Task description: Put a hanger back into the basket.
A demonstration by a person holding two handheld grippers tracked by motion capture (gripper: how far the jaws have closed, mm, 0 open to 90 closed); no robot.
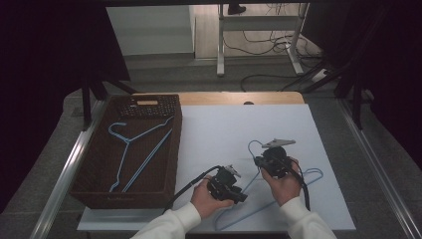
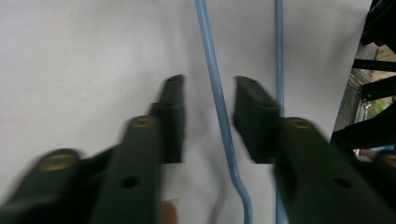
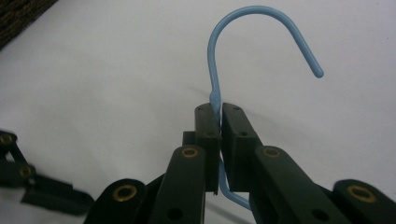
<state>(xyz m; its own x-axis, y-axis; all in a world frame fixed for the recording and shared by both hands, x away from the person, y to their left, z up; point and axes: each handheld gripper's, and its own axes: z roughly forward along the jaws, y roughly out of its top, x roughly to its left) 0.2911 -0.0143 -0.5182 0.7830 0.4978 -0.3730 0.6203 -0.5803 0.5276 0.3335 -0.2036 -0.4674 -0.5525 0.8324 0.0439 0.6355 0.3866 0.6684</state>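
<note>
A light blue wire hanger (image 1: 249, 213) lies on the white table top (image 1: 224, 129), right of centre. My right gripper (image 1: 260, 160) is shut on the hanger's neck just below the hook (image 3: 261, 9); in the right gripper view (image 3: 219, 107) the wire runs pinched between the two jaws. My left gripper (image 1: 241, 193) is open over one arm of the same hanger. In the left gripper view (image 2: 208, 80) that blue wire (image 2: 219, 116) passes between the spread jaws without touching them, and a second wire (image 2: 279, 46) runs beside the right jaw.
A dark brown woven basket (image 1: 172, 149) stands at the table's left with another blue hanger (image 1: 144, 159) lying in it. A wooden strip (image 1: 239, 98) borders the far edge. Metal rails flank the table; desk legs and floor cables lie beyond.
</note>
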